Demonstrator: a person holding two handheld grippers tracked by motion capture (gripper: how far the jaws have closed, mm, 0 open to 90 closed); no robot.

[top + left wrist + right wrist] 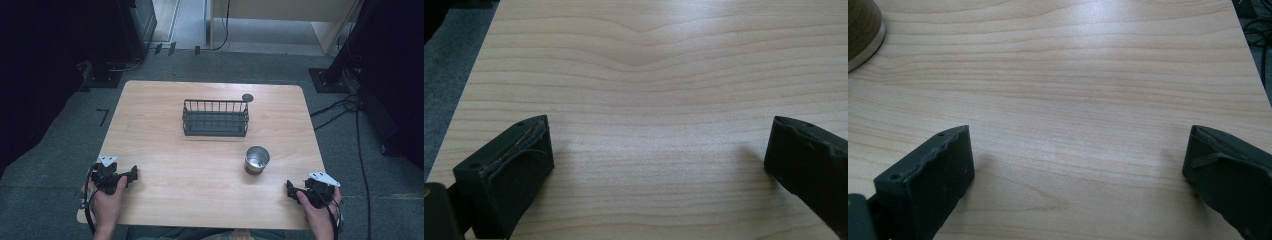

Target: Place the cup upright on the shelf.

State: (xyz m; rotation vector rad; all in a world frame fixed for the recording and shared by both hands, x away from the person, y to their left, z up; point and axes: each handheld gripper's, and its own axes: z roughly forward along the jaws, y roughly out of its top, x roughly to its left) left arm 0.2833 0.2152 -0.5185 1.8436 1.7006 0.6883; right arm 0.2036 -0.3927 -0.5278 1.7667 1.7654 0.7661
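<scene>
Worktop of pale wood takes up most of the high view, with rounded corners and grey carpet around it. Both gripper views look low across its grain.

Next in size is the black wire basket, a long rack with upright bars. It stands in the far middle of the worktop, well apart from both hands. A small dark round disc lies just beyond the basket's far right corner; what it is cannot be told.

Nearer the person, to the right of centre, stands the metal cup, upright, its mouth open and its inside shiny. It sits between the basket and the right gripper, near that gripper but not touching it. In the right gripper view a brown curved side with a pale rim shows at the top left corner, ahead of the fingers and clear of them.

The right gripper rests at the near right edge of the worktop, held in the person's right hand. Its fingers are spread wide, with bare wood between them.

The left gripper rests at the near left edge in the left hand, well apart from the cup. Its fingers are likewise spread wide over bare wood.
</scene>
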